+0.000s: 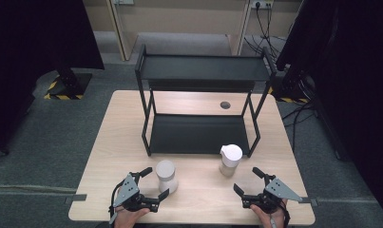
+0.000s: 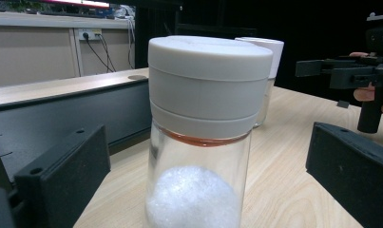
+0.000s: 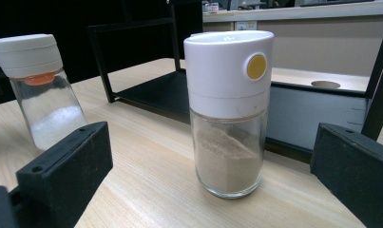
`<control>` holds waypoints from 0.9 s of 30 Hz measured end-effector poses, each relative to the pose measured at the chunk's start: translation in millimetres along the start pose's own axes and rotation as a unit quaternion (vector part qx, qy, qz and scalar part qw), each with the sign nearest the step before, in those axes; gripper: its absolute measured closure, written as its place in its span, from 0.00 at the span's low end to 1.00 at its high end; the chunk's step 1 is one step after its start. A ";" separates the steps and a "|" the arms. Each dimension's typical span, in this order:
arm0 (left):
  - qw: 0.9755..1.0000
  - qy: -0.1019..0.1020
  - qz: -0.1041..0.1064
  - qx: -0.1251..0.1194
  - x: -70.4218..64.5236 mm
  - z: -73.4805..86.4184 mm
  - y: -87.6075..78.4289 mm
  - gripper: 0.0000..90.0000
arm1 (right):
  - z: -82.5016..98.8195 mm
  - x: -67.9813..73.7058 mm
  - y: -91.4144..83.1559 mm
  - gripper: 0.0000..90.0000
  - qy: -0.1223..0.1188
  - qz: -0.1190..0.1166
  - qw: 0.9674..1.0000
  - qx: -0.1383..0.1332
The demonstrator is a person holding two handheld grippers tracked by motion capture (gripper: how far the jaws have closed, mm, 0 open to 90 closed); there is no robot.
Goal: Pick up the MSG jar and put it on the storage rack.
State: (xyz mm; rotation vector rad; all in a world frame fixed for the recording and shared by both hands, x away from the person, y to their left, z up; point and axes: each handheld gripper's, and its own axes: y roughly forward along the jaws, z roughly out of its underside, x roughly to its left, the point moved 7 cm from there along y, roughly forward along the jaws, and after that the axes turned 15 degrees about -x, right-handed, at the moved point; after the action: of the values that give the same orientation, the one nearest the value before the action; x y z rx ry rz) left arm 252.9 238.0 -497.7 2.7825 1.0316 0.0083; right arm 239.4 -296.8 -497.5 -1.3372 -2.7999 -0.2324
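Note:
Two glass shakers stand upright on the wooden table (image 1: 198, 190). The left shaker (image 1: 166, 176) (image 2: 203, 137) has a grey-white cap and white grains inside. It stands between the wide-apart jaws of my left gripper (image 1: 155, 184) (image 2: 203, 190), and no pad touches it. The right shaker (image 1: 230, 160) (image 3: 228, 114) (image 2: 267, 80) has a white cap with a yellow button and holds beige powder. My right gripper (image 1: 246, 180) (image 3: 213, 185) is open, a little short of that shaker. The left shaker (image 3: 42, 90) also appears at the left of the right gripper view.
A black two-tier metal rack (image 1: 202, 102) stands on the far half of the table, its lower shelf (image 1: 198, 134) just behind the shakers. A round cable hole (image 1: 225, 105) sits in the tabletop behind it. Dark curtains and stands flank the table.

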 end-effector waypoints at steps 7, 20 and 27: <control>1.000 0.001 0.000 0.001 -0.5 0.2 0.2 0.00 | 0.7 -0.1 0.5 0.01 0.004 0.000 1.000 0.001; 1.000 0.002 -0.003 -0.002 -1.7 1.1 0.6 0.00 | 1.6 -0.2 1.2 0.01 0.006 -0.001 1.000 0.002; 1.000 -0.001 -0.001 -0.001 -3.2 1.9 2.6 0.00 | 1.8 0.3 1.4 0.01 0.008 -0.001 1.000 0.002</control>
State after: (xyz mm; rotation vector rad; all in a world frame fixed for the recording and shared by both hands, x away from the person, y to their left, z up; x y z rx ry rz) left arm 252.3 233.7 -499.0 2.7787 1.0328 0.0059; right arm 240.3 -295.4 -499.1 -1.3244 -2.7877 -0.2353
